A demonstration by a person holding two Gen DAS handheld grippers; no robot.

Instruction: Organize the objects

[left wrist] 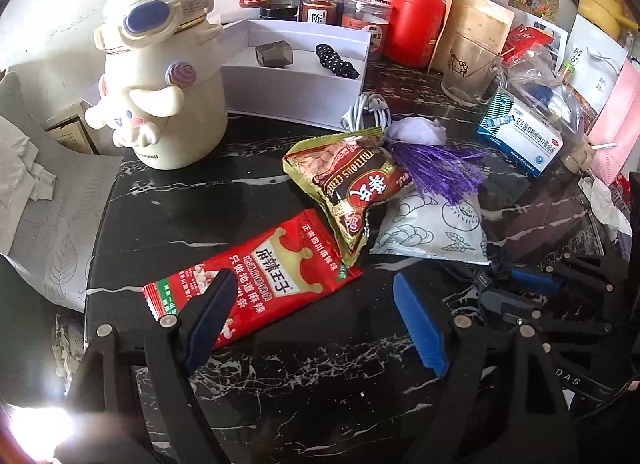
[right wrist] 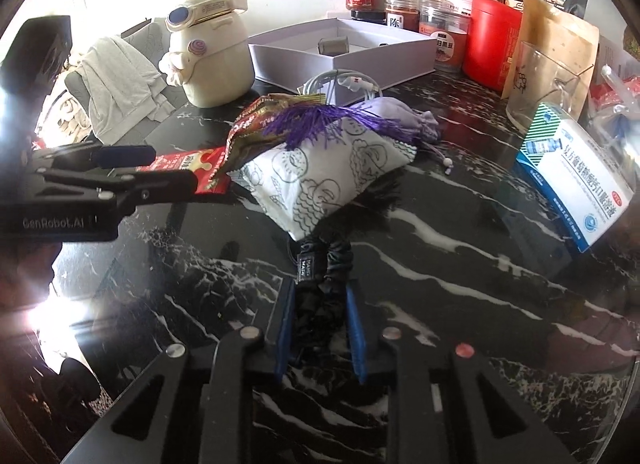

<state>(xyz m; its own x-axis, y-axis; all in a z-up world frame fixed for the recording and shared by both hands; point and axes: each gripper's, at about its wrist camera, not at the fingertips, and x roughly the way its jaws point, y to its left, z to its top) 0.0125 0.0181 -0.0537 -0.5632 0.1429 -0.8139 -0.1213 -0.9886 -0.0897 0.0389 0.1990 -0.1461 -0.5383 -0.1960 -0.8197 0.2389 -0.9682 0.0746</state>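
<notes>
The right gripper (right wrist: pixel 320 328) is closed narrowly on a black fabric item (right wrist: pixel 326 264), possibly a scrunchie or a folded umbrella strap; the view is too dark for certainty. That item lies on the marble table (right wrist: pixel 460 264), its far end tucked under the white printed pouch (right wrist: pixel 320 180). The left gripper (left wrist: pixel 316 324) is held wide, its jaws set either side of the near end of the red snack packet (left wrist: pixel 256 276), with nothing pinched.

If the black item is lifted, the pouch resting on it is likely to be dragged or tipped, and the purple tassel (right wrist: pixel 308 120) and brown-and-gold packet (left wrist: pixel 348 184) leaning on top could slide off with it. The grip appears to sit near the item's end, so the soft fabric may be pulled out of the pads. The red packet lies flat; a closing pinch may skid over the slick foil rather than catch it. The two grippers are near each other, so a collision is possible.

Counted on the table: one red packet, one brown-and-gold packet, one pouch, one tassel, one lilac bag (right wrist: pixel 400 120), one coiled white cable (left wrist: pixel 368 110), one white tray (left wrist: pixel 304 80) holding two small dark things, one cream jar (left wrist: pixel 168 76), one medicine box (left wrist: pixel 520 136), one glass mug (left wrist: pixel 468 72).
</notes>
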